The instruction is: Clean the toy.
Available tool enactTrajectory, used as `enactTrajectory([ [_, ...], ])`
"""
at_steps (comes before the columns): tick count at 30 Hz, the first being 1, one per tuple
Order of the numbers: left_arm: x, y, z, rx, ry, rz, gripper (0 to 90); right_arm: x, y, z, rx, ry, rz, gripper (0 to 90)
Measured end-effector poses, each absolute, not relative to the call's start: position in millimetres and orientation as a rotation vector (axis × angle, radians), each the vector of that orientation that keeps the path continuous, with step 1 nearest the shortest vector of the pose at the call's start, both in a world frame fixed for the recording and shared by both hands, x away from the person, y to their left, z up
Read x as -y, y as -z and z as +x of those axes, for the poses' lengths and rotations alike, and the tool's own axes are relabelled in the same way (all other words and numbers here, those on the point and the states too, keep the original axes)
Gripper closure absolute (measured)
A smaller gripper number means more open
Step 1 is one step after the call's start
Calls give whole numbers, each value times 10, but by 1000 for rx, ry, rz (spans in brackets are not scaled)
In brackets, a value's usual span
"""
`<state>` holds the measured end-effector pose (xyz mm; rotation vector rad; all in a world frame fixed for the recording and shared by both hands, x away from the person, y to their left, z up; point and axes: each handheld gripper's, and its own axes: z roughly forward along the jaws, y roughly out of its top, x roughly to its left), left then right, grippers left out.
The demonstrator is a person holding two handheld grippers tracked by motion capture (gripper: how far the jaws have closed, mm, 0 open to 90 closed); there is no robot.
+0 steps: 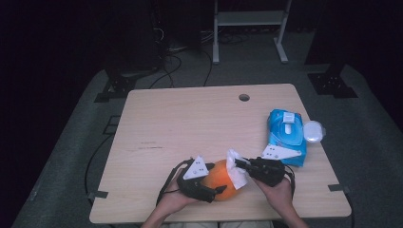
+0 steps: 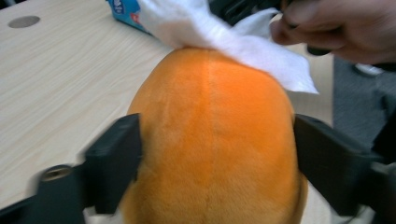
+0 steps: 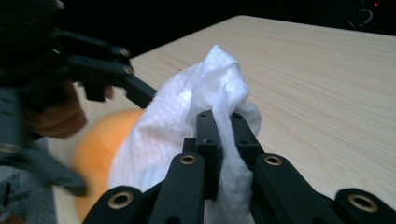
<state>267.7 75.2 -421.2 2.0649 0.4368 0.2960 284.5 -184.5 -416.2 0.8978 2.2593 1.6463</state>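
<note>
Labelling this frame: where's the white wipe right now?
In the high view, the white wipe sits near the table's front edge, pinched in the right tool and pressed on the orange plush toy held by the left tool.

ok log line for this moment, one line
left gripper: shut on orange plush toy | right gripper: shut on white wipe | wipe on toy

A plain orange plush ball [image 1: 222,183] is seen, a crumpled white wet wipe [image 1: 236,172], a blue-and-white wipes pack [image 1: 285,134], all on the pale wood-grain table [image 1: 190,123].
</note>
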Motion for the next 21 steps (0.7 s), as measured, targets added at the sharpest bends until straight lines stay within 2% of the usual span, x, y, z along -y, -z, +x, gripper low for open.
enactTrajectory([
  [1, -740, 4197, 2666, -432, -311, 2064, 302, 1790, 4124, 2806, -2261, -1660, 863, 844],
  [3, -705, 4153, 2633, -427, -338, 2041, 337, 1713, 4069, 2742, -2268, -1696, 810, 843],
  [7, -706, 4113, 2608, -419, -339, 2022, 339, 1707, 4061, 2732, -2267, -1667, 793, 844],
  [12, -749, 4118, 2671, -459, -258, 2027, 156, 1869, 4227, 2863, -2251, -1652, 901, 843],
  [15, -771, 4197, 2724, -488, -207, 2051, 127, 1928, 4212, 2893, -2229, -1645, 941, 843],
  [16, -762, 4213, 2723, -482, -213, 2063, 141, 1921, 4206, 2894, -2229, -1658, 945, 843],
  [19, -758, 4184, 2679, -453, -284, 2057, 292, 1836, 4148, 2818, -2224, -1675, 904, 844],
  [21, -754, 4148, 2660, -443, -296, 2049, 336, 1779, 4073, 2754, -2227, -1736, 842, 844],
])
